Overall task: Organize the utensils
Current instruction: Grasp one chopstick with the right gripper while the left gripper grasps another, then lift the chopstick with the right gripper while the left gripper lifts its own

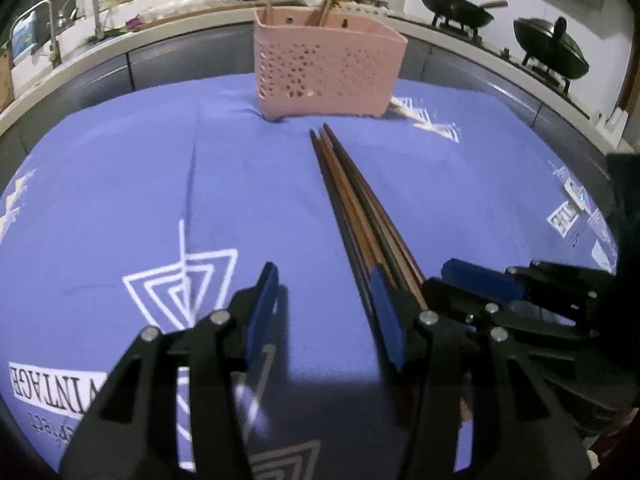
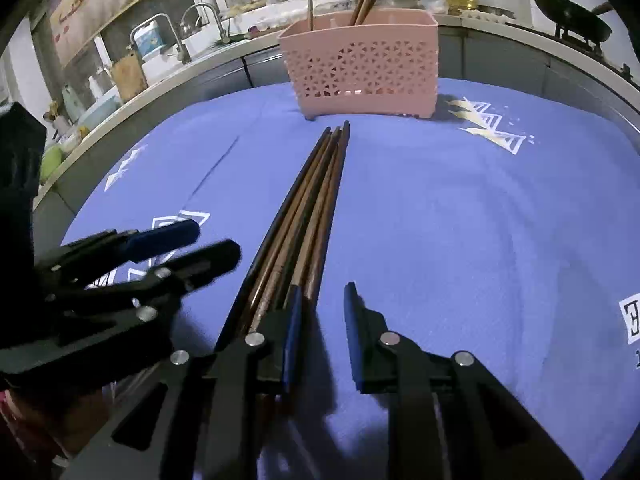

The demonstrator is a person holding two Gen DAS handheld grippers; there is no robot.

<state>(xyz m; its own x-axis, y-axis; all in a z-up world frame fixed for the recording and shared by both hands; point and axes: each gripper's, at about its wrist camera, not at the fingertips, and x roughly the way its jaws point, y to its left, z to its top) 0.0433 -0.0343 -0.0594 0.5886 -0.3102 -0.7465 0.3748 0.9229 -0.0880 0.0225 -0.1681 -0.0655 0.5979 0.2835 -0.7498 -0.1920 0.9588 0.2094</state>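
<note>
A bundle of dark wooden chopsticks [image 2: 308, 208] lay on the blue-clothed counter [image 2: 460, 240], long axis running from both grippers toward the pink basket [image 2: 360, 64], which already held a few sticks. The right gripper [image 2: 320, 296] stood with jaws narrow and nothing visibly between them; the bundle lay just left of its left finger. The left gripper [image 1: 324, 280] stood half-wide and empty, the bundle at its right finger. Both seemed about equally near
</note>
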